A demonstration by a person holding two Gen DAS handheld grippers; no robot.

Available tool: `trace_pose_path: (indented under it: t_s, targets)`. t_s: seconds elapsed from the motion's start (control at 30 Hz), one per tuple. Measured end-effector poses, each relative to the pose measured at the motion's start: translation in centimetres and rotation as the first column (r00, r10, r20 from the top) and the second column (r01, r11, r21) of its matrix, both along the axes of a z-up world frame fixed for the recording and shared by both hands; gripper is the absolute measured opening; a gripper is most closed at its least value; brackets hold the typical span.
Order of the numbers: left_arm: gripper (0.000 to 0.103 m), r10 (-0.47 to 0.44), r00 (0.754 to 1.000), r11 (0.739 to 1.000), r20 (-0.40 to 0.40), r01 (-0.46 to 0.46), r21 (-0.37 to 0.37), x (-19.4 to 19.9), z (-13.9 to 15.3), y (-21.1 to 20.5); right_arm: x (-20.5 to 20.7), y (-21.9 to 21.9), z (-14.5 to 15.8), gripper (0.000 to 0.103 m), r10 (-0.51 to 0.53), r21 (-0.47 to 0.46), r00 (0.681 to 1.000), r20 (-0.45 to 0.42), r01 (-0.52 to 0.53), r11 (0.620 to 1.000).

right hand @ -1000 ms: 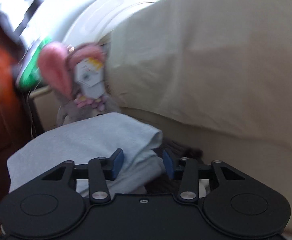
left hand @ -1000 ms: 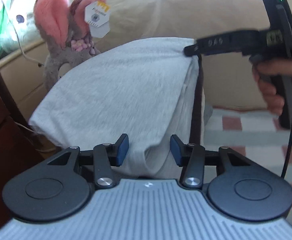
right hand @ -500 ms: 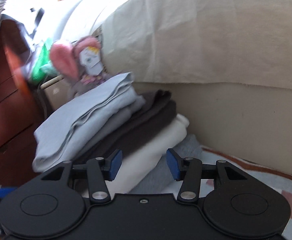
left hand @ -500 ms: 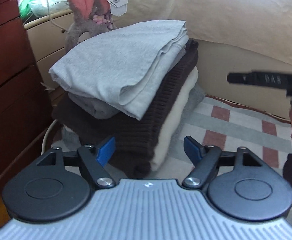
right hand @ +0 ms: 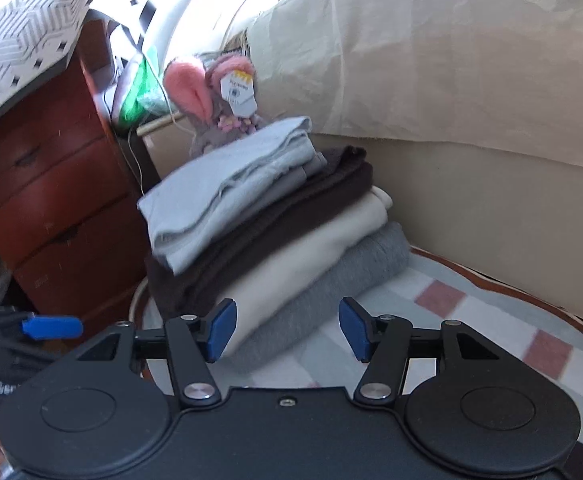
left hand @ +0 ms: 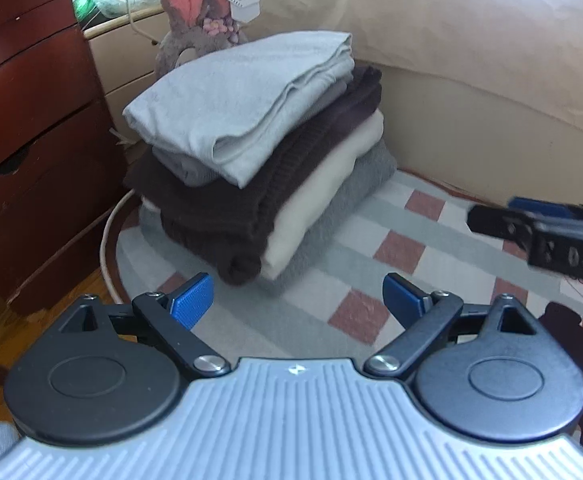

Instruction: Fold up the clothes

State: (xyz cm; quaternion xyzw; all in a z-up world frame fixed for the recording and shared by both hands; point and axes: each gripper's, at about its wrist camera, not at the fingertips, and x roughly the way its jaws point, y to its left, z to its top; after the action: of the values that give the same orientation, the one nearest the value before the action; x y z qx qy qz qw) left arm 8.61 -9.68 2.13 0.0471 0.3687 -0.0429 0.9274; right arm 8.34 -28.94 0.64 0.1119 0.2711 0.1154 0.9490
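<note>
A stack of folded clothes [left hand: 259,184] stands on a checked rug [left hand: 403,248]. A light grey-blue shirt [left hand: 243,108] lies on top, over a dark brown knit [left hand: 227,216], a cream garment [left hand: 323,208] and a grey one at the bottom [left hand: 355,192]. The stack also shows in the right wrist view [right hand: 267,232]. My left gripper [left hand: 297,300] is open and empty, a little short of the stack. My right gripper [right hand: 287,328] is open and empty, near the stack's lower edge. The right gripper's side shows in the left wrist view [left hand: 539,236].
A red-brown chest of drawers [left hand: 23,152] stands left of the stack. A plush toy with pink ears and a tag [left hand: 207,12] sits behind it. A beige covered sofa or bed [left hand: 471,60] runs along the back. A white cable [left hand: 107,240] curves by the rug's edge.
Both grippers let go of the grey-blue shirt, which now lies on top of the stack. Both pulled back and down from it, and their jaws opened wider.
</note>
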Motion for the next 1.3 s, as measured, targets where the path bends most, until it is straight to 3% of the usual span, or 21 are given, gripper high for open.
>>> trace_pose_path:
  t_s: [0.27,0.43,0.57,0.93,1.3]
  targets:
    - [0.094,0.008,0.997,1.000,-0.081,-0.007,0.006,-2.7,-1.1,-2.0,-4.9,-0.6,-0.5,0.064,-0.044,-0.069,0.997,-0.064,0.040,0.997]
    - [0.094,-0.001,0.999,0.997,-0.052,0.005,0.074,-5.5,-1.1,-4.9,-7.1,-0.9,-0.5,0.065,-0.041,-0.062,0.995,-0.088,0.036,0.997]
    - [0.094,-0.029,0.998,0.996,-0.053,0.033,0.077,-6.7,-1.0,-6.3,-8.5,-0.7,-0.2,0.067,-0.043,-0.094,0.996,-0.081,0.035,0.995]
    - [0.103,-0.032,0.998,0.996,-0.061,0.037,0.081,-7.7,-0.5,-7.4,-9.8,-0.8,-0.1,0.069,-0.071,-0.108,0.994,-0.086,0.062,0.992]
    - [0.103,0.008,0.992,0.995,-0.123,0.005,0.105,-7.1,-1.7,-7.6,-10.1,-0.9,-0.2,0.069,-0.092,-0.124,0.992,-0.084,0.081,0.989]
